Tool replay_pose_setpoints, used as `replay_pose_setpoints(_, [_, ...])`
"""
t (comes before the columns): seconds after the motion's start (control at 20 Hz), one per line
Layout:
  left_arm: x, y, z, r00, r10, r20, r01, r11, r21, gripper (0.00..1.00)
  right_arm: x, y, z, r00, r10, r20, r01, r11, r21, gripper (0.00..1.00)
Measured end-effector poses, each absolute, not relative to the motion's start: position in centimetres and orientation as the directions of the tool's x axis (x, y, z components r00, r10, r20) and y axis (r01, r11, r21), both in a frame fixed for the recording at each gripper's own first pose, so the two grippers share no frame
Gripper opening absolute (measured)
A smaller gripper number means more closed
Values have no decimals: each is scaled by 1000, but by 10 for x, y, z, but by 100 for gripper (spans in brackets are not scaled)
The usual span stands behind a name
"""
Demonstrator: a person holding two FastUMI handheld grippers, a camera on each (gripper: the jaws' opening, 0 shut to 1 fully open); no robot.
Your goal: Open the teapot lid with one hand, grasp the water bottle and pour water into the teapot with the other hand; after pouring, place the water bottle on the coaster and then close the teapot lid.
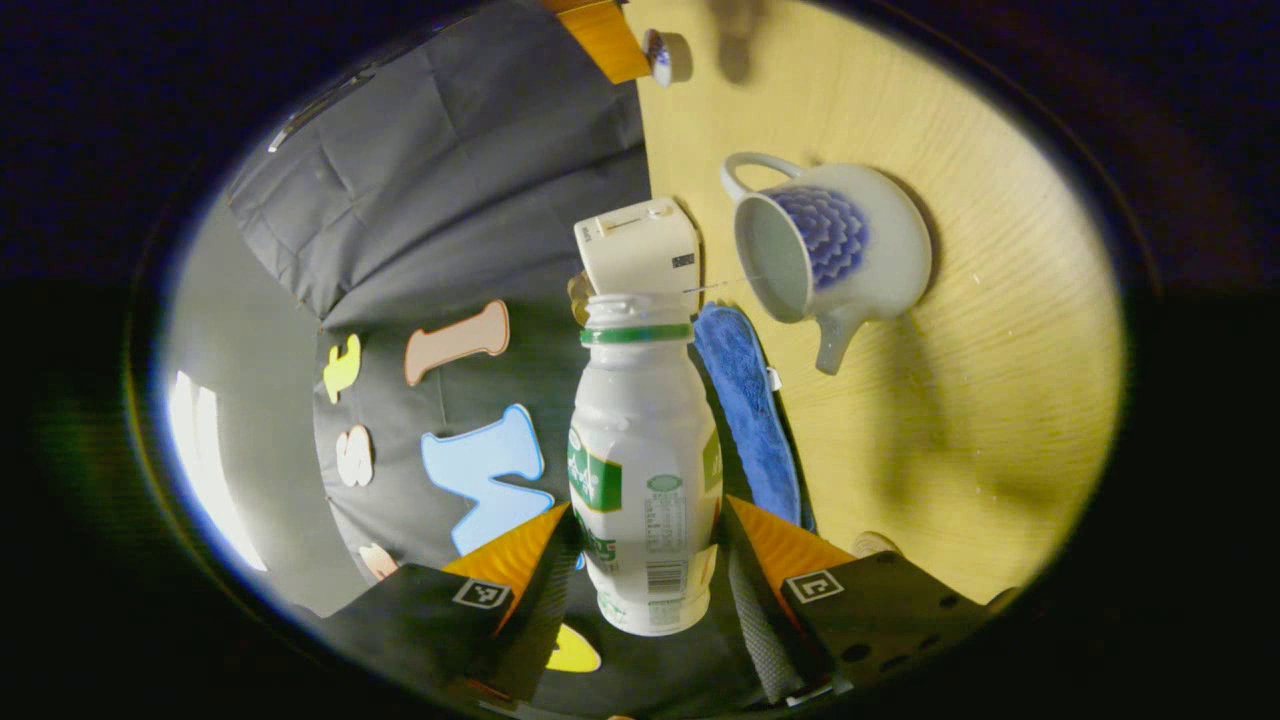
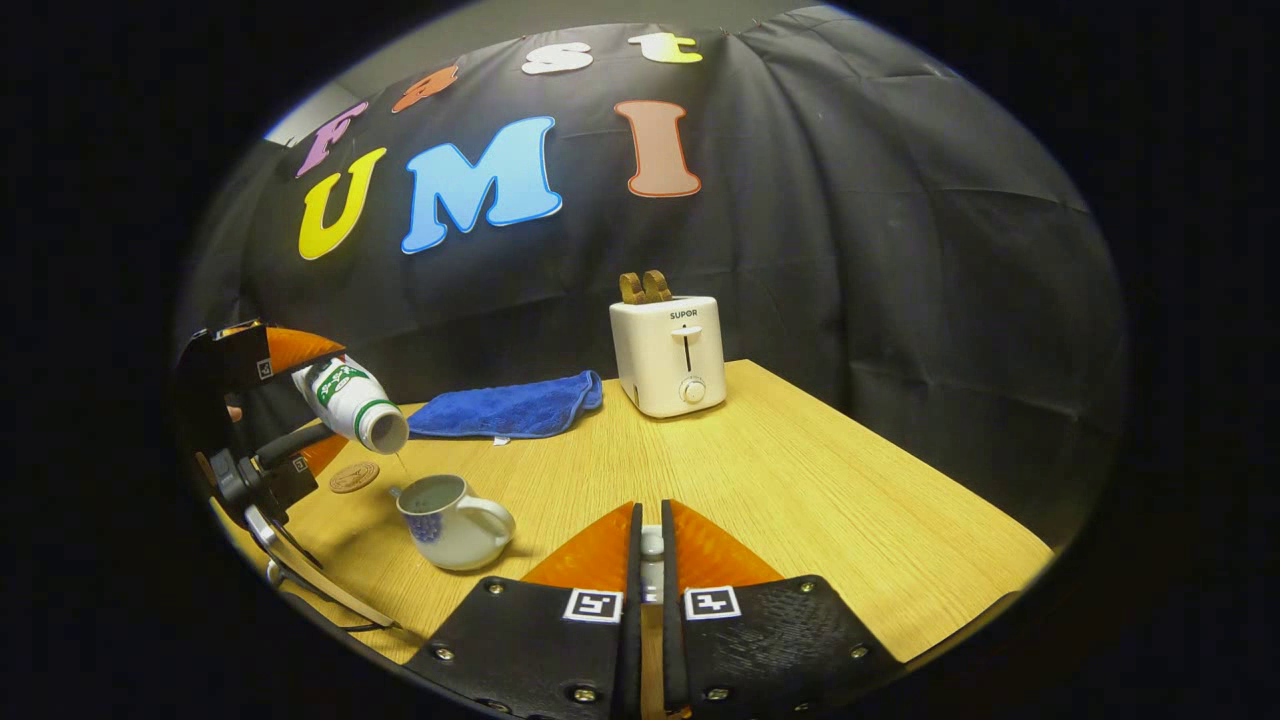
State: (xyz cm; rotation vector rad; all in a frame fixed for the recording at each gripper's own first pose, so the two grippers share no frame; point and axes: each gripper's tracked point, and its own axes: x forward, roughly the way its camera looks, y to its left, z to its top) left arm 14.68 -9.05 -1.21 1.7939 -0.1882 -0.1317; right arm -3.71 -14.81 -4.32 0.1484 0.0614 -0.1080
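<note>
Wooden table (image 2: 800, 480) meets the black cloth wall (image 2: 900, 250).

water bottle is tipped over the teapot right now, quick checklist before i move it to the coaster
1. Left gripper shut on the water bottle: ok, both fingers press on its sides.
2. Bottle mouth above the teapot opening: ok, the right gripper view shows it tilted over the pot.
3. Pouring finished: not ok, a thin stream shows below the mouth.
4. Coaster free to receive the bottle: ok, nothing lies on it.
5. Teapot lid held off the pot: ok, it sits between the right gripper fingers.
6. Water level in the teapot: cannot tell.
</note>
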Motion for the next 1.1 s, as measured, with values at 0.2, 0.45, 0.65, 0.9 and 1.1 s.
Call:
replay_pose_setpoints(0.2, [141, -86, -17, 980, -200, -25, 30, 26, 999, 79, -37, -137, -37, 994, -87, -65, 95, 986, 137, 8])
replay_pose_setpoints(0.45, [132, -66, -10, 984, -179, -5, 59, 298, 953, 90, -30, -114, -22, 998, -52, -41, 56, 993, 101, 8])
replay_pose_setpoints(0.65, [126, -34, 3, 991, -131, 28, 40, 487, 872, 90, -17, -84, -10, 1000, 9, -27, -6, 996, 93, 8])
replay_pose_setpoints(0.9, [117, 9, -1, 998, -58, 33, 12, 638, 770, 90, -2, -45, 1, 997, 78, -17, -77, 995, 66, 8])
replay_pose_setpoints(1.1, [113, 42, -10, 1000, -12, 10, 2, 748, 664, 90, 9, -20, 6, 994, 111, -9, -110, 993, 35, 8])
